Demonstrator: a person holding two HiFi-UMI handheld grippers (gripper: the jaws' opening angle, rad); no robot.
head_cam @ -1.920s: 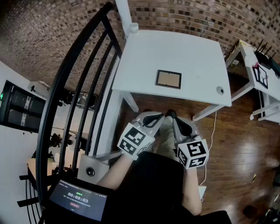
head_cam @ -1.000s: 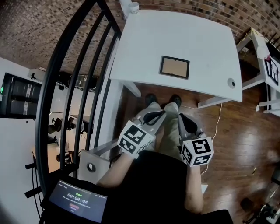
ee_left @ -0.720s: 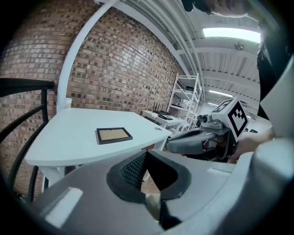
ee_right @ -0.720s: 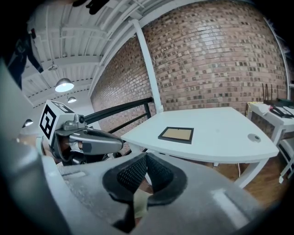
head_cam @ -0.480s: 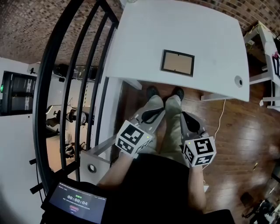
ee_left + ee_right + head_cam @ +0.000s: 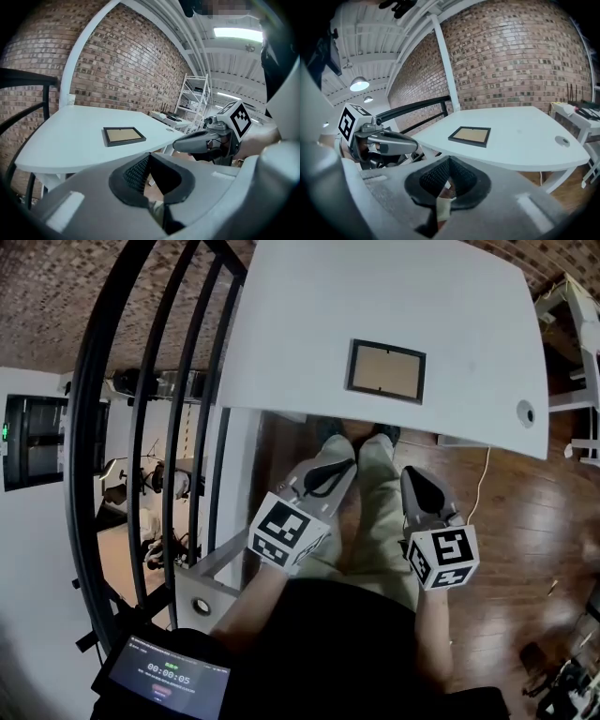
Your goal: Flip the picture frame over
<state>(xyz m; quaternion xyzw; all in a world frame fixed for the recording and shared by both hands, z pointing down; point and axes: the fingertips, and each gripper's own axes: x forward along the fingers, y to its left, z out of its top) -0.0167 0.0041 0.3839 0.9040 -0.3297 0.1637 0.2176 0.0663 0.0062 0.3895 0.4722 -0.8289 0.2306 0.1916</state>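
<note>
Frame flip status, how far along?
Done: nothing; the picture frame lies flat on the white table, tan face up, untouched. In hand: nothing; left tongs and right tongs are shut and empty, short of the table's near edge, above the person's legs. Left: reach the frame, grip an edge, turn it over.

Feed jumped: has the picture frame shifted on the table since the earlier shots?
No. The picture frame keeps its spot on the white table, just as far left of the cable hole by the front edge; only the view shifted.
</note>
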